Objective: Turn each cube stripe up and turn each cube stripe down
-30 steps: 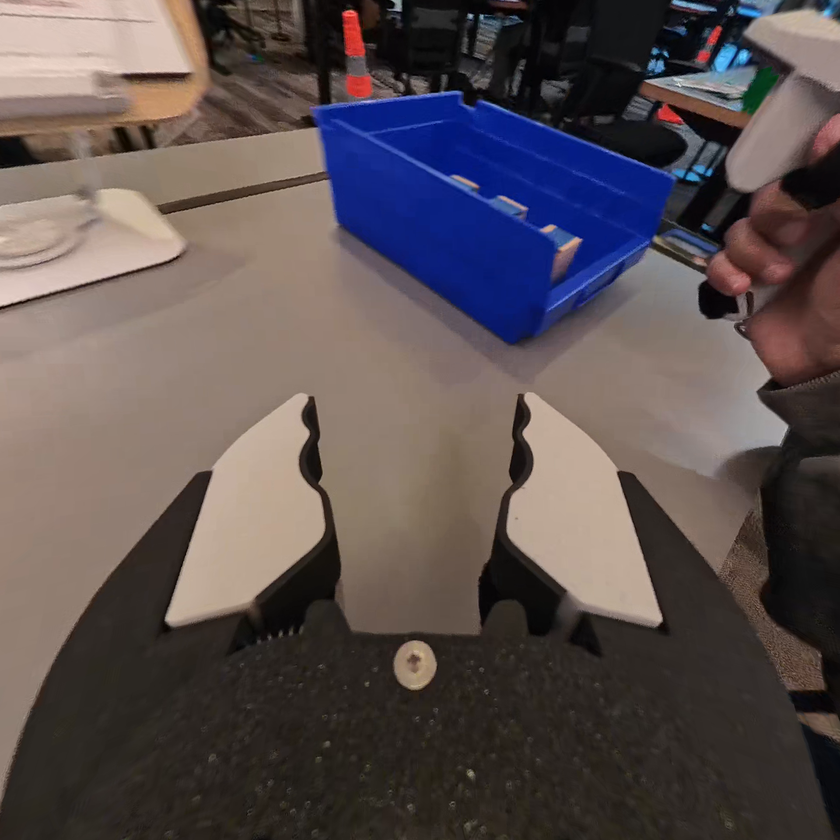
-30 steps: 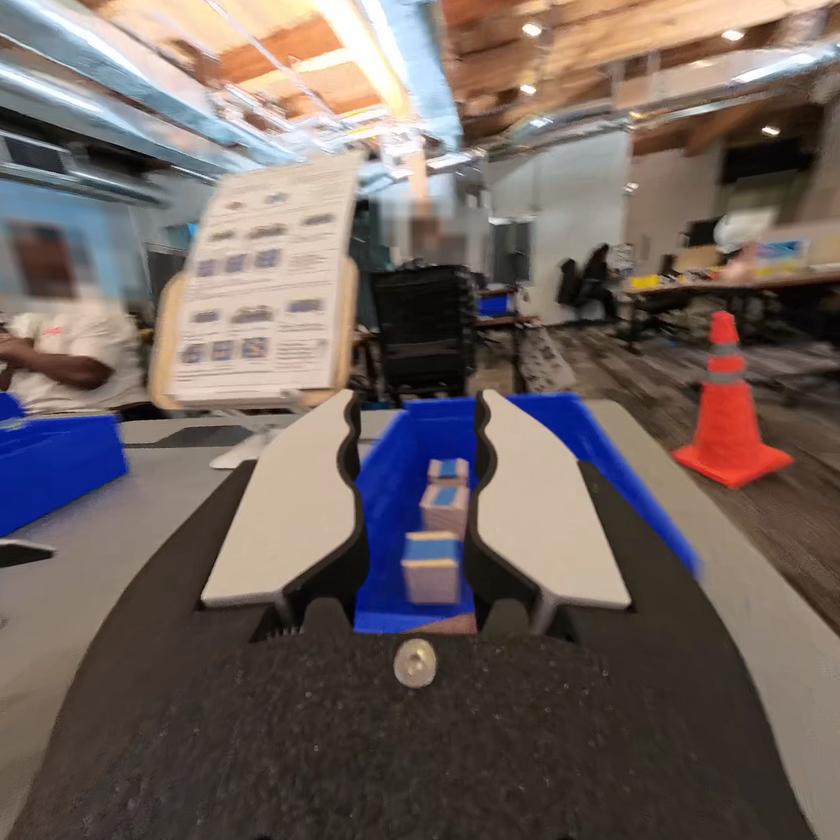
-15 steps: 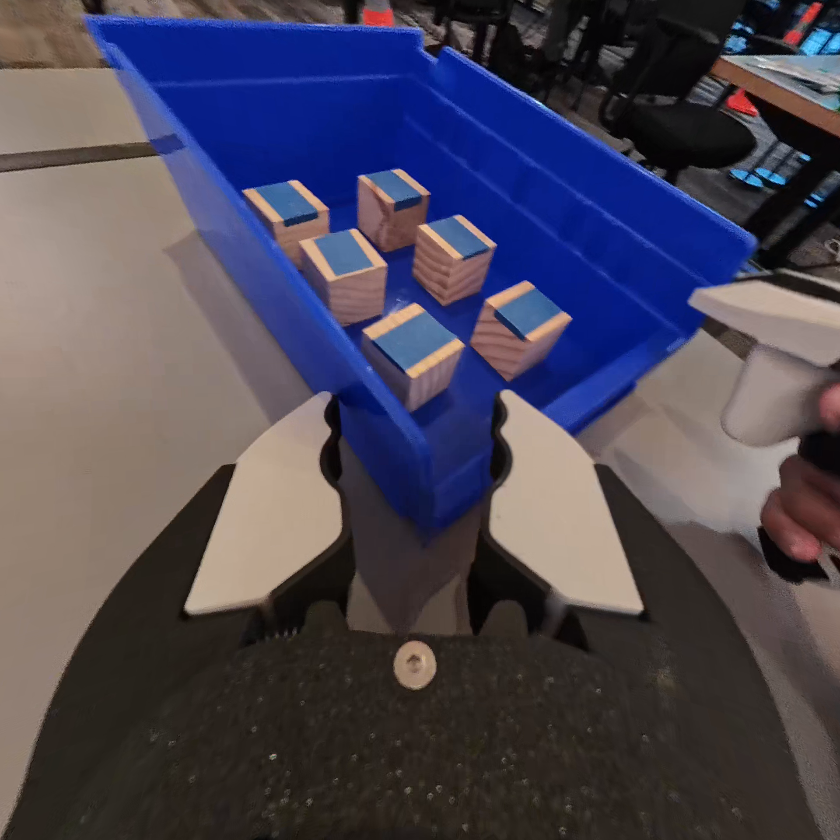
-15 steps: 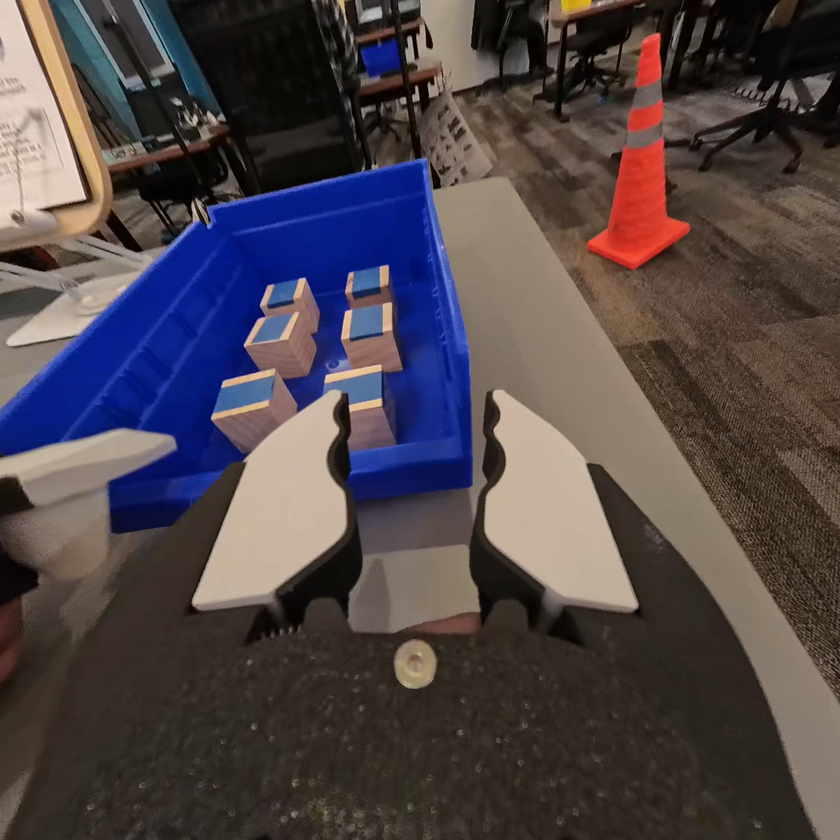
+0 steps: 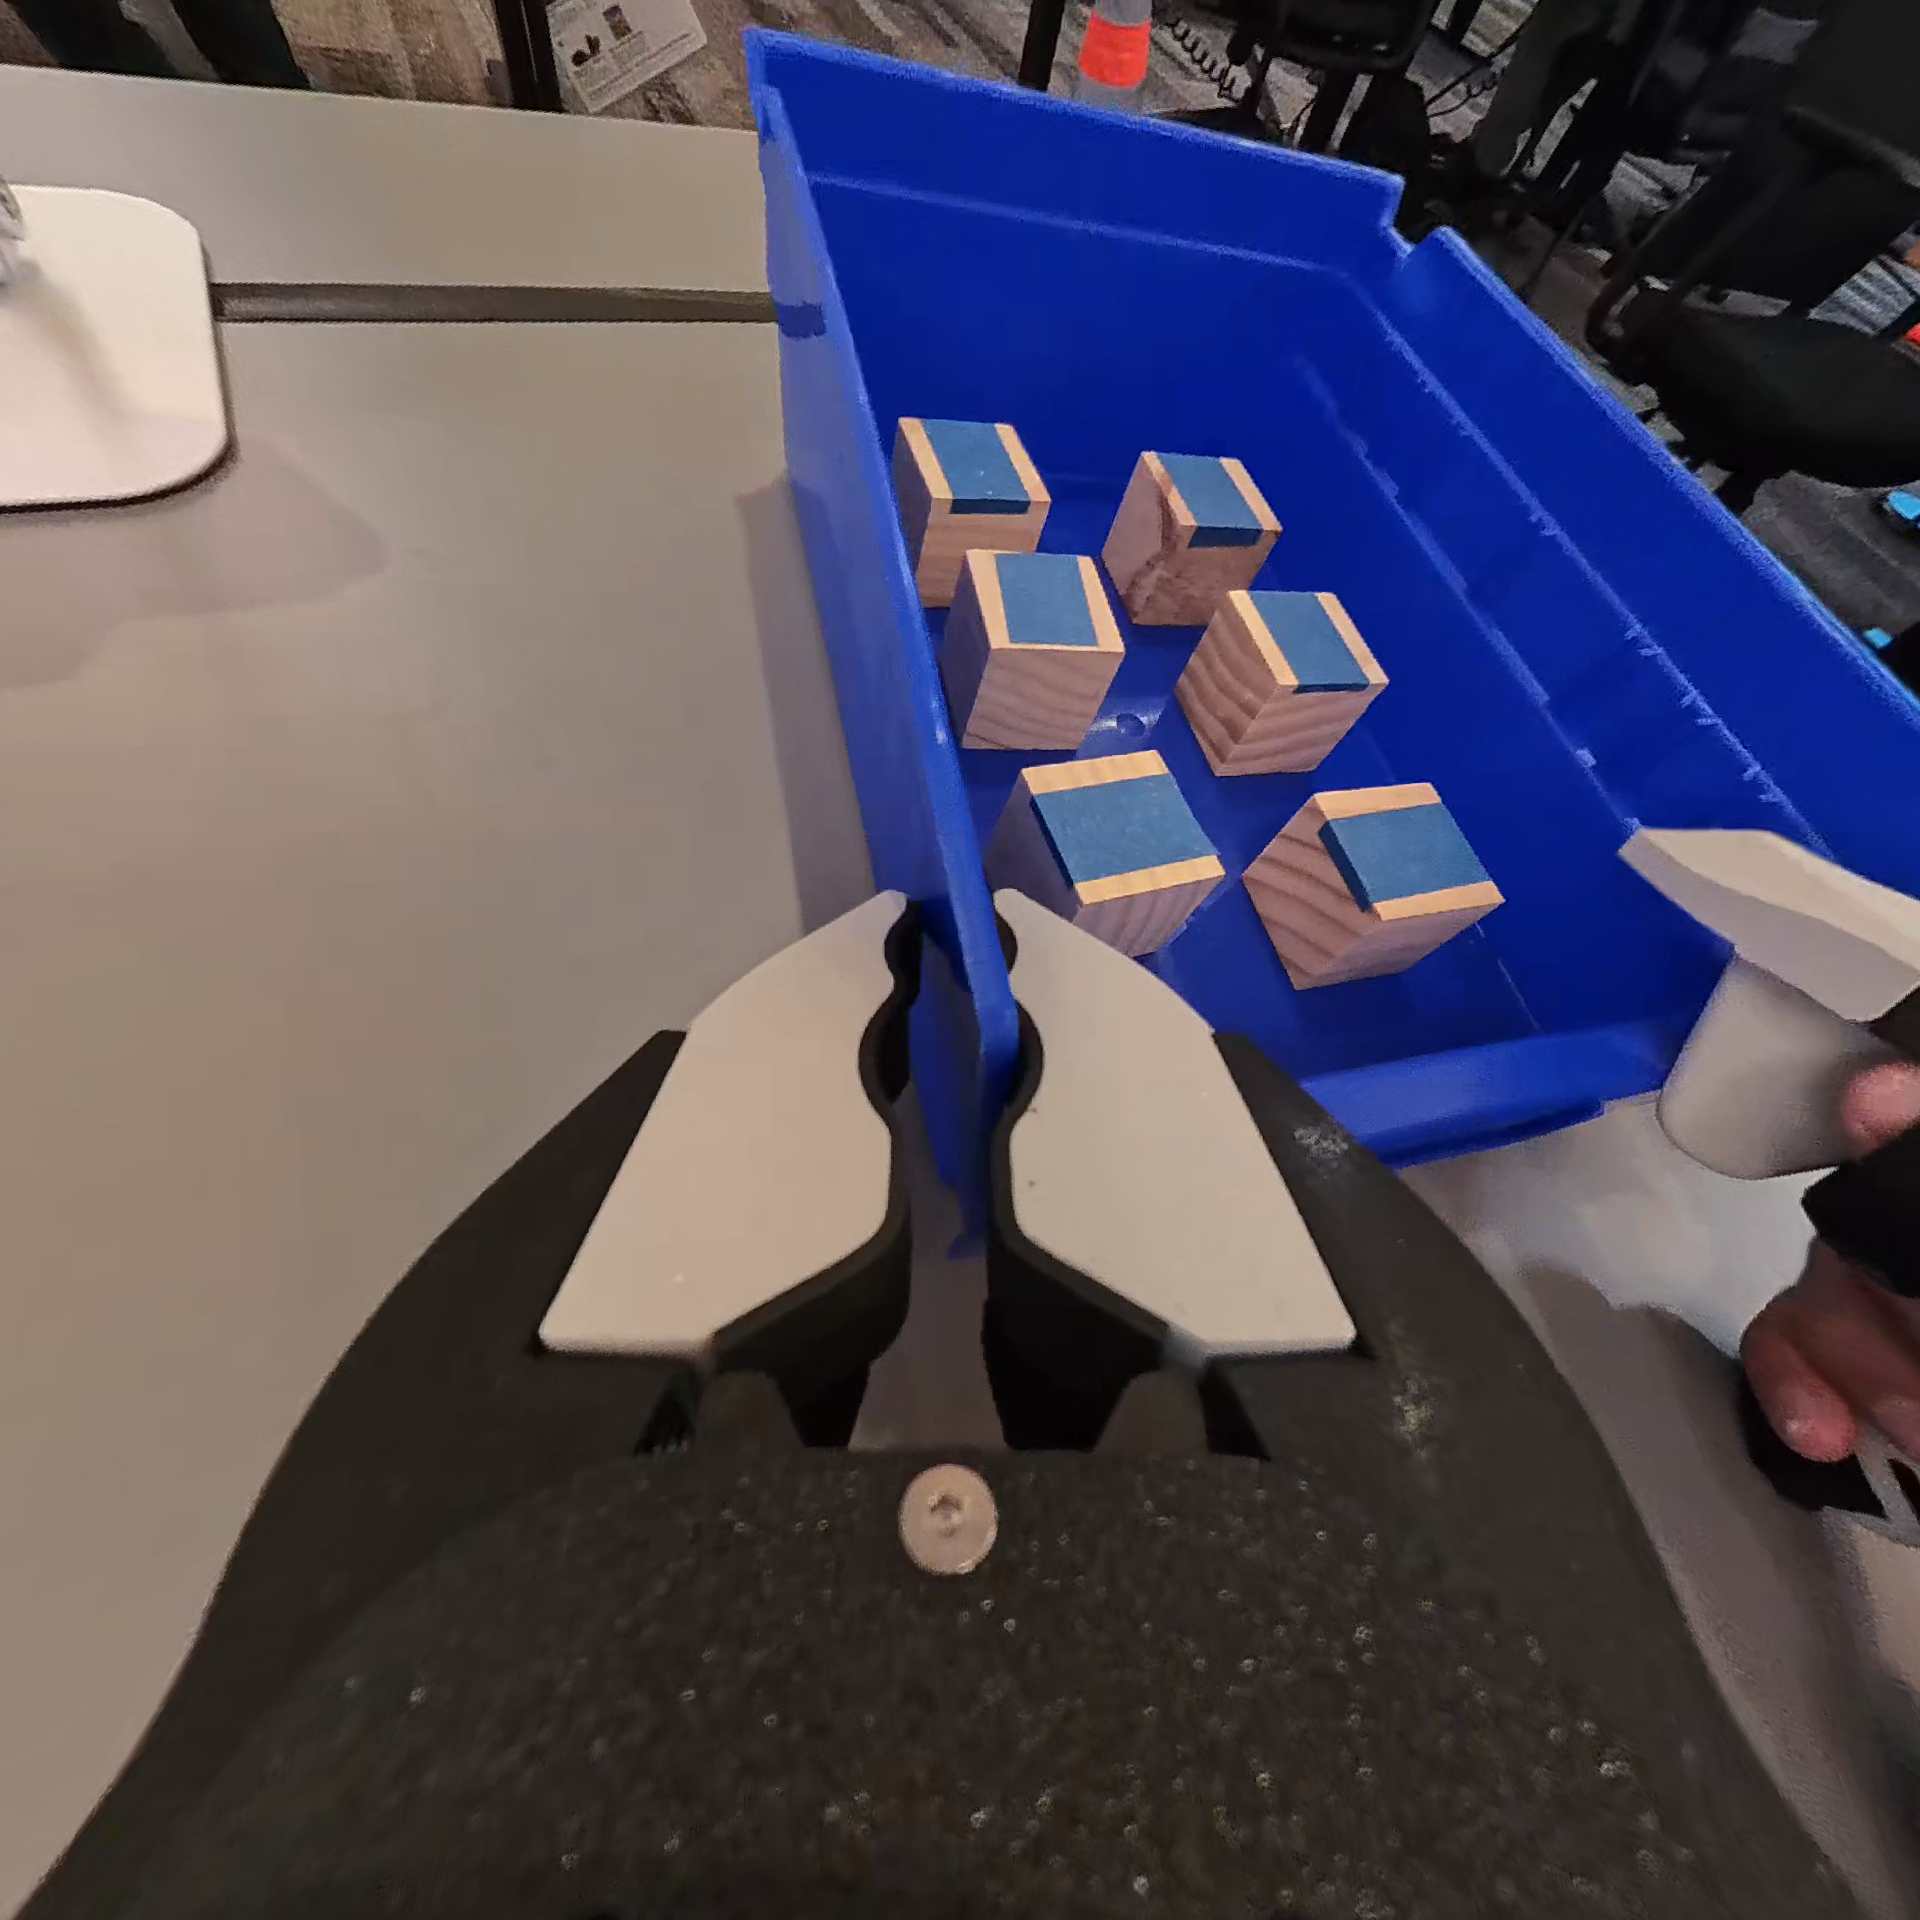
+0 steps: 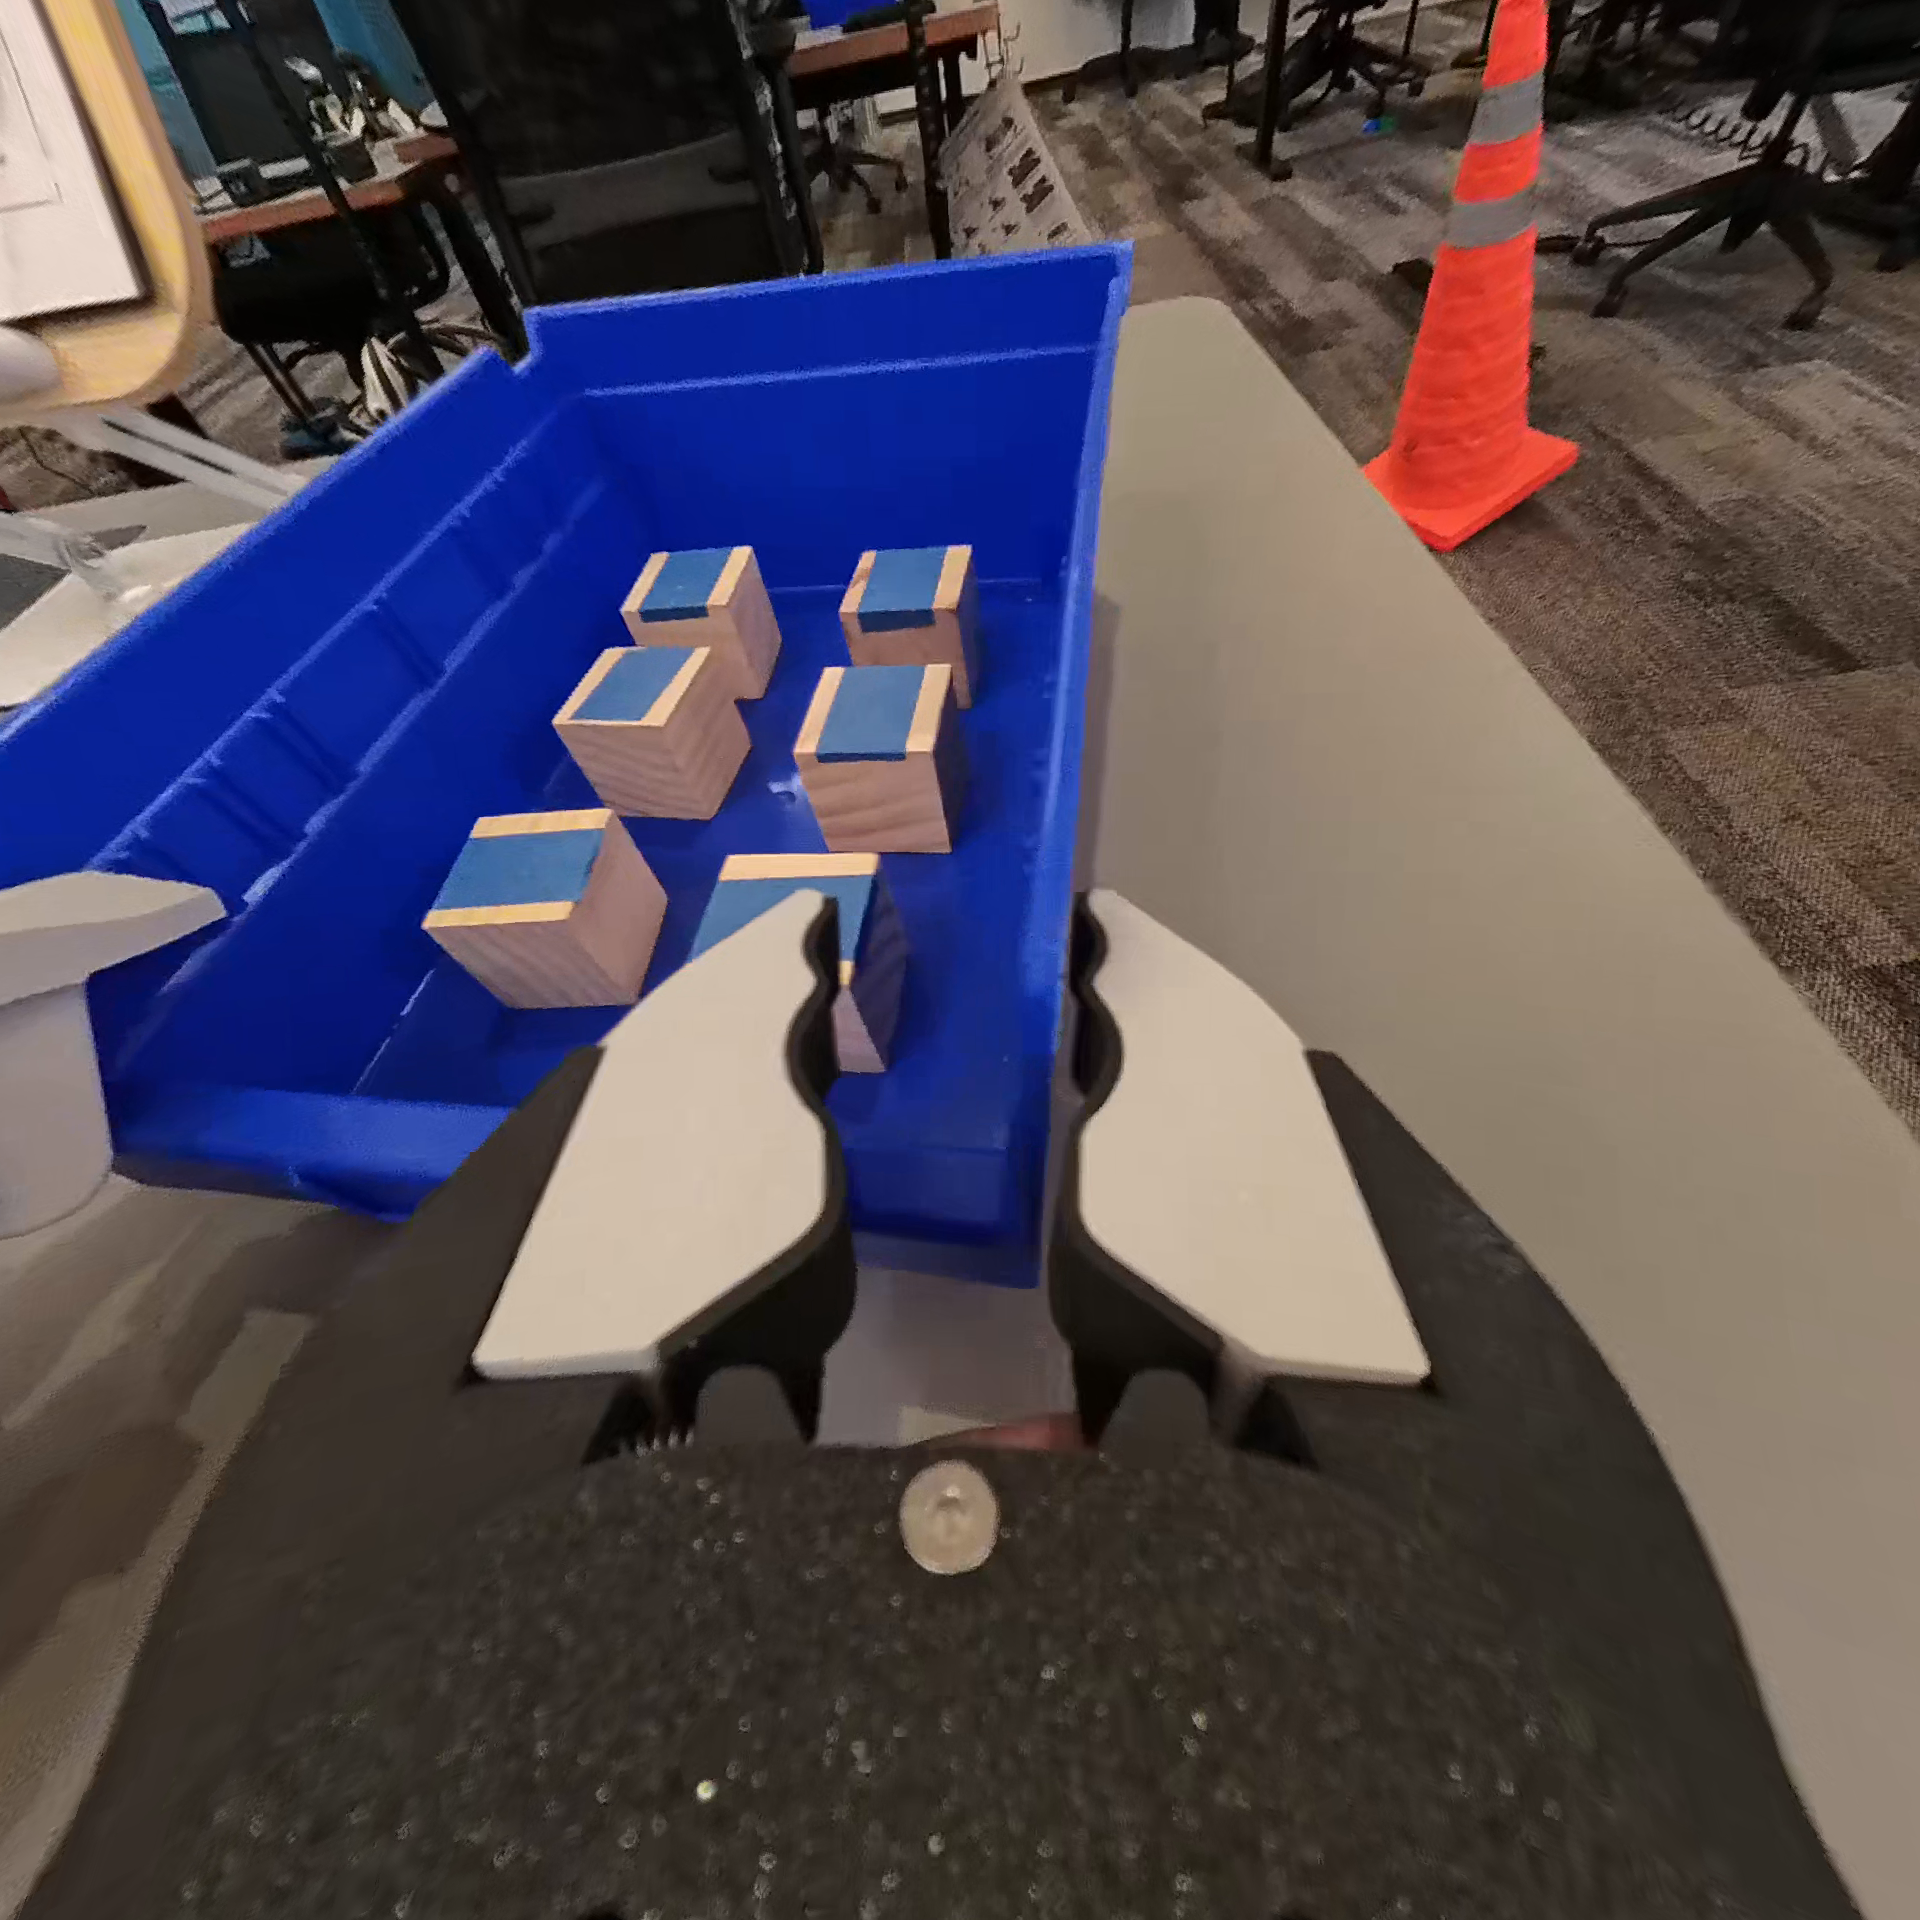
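1. Six small wooden cubes [image 5: 1164, 675], each with a blue tape stripe on its top face, stand in two rows of three on the floor of the blue plastic bin [image 5: 1558, 582], which sits on the grey table [image 5: 416, 727].
2. Half a second ago the left gripper [image 5: 954, 940] hovered spread before the bin's corner; now its jaws have narrowed onto the bin's near side wall, clamping the plastic between them. That looks like bracing the bin so it cannot slide.
3. The right gripper [image 6: 948, 925] has advanced over the bin's front edge. Its jaws are moderately wide and hold nothing, straddling the bin's right wall, with the nearest right-row cube [image 6: 821, 935] partly behind its left finger.
4. All six stripes face up, so the turning-down has not begun.
5. The bin's long axis runs away from both cameras. Stripes on the four far cubes run along it; on the two nearest cubes they lie across it.
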`<state>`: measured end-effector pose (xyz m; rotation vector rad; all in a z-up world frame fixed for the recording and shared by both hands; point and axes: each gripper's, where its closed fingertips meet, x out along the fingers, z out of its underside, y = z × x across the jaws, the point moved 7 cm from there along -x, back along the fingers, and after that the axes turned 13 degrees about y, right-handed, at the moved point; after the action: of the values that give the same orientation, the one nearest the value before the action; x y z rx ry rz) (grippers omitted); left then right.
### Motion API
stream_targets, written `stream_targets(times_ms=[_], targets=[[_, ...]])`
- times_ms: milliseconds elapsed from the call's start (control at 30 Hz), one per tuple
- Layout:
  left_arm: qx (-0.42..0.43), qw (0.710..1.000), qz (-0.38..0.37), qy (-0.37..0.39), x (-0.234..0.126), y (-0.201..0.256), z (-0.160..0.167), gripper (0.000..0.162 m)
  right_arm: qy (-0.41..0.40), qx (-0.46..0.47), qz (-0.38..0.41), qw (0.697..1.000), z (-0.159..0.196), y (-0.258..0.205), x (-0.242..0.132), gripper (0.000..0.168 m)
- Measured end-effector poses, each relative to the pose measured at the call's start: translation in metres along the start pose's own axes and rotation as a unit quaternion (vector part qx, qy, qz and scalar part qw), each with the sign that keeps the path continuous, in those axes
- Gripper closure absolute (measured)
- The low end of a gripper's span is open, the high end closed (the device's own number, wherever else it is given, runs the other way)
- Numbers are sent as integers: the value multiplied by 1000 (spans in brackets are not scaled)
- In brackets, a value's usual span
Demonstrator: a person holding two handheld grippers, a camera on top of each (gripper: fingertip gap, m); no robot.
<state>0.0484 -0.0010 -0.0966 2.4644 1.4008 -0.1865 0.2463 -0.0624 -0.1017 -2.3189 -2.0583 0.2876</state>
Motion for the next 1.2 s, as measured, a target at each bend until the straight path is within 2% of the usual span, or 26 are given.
stream_targets(times_ms=[100,133,167,200,333,500,667,800,1000,1200], targets=[[25,1000,-8,-2,-10,-6,-3,155,7,22,23,999,2,-13,-8,135],[33,999,-14,-1,-15,-10,-5,157,10,39,40,998,2,-17,-13,144],[41,999,-21,2,-21,-15,-8,158,18,44,59,997,1,-21,-20,161],[46,999,-21,5,-28,-20,-10,158,22,40,60,997,1,-27,-25,165],[66,997,-22,32,-69,-37,-17,159,62,47,60,995,-4,-63,-54,166],[61,995,-48,54,-138,-78,-28,159,87,39,18,995,-14,-129,-88,164],[61,988,-120,70,-212,-138,-36,159,73,49,-59,994,-10,-210,-93,164],[63,978,-183,73,-257,-190,-33,159,57,37,-108,992,-1,-279,-89,165],[53,977,-201,54,-285,-246,-6,158,31,18,-151,988,15,-342,-73,164],[26,977,-208,31,-278,-268,18,158,-5,9,-156,988,44,-354,-61,164]])
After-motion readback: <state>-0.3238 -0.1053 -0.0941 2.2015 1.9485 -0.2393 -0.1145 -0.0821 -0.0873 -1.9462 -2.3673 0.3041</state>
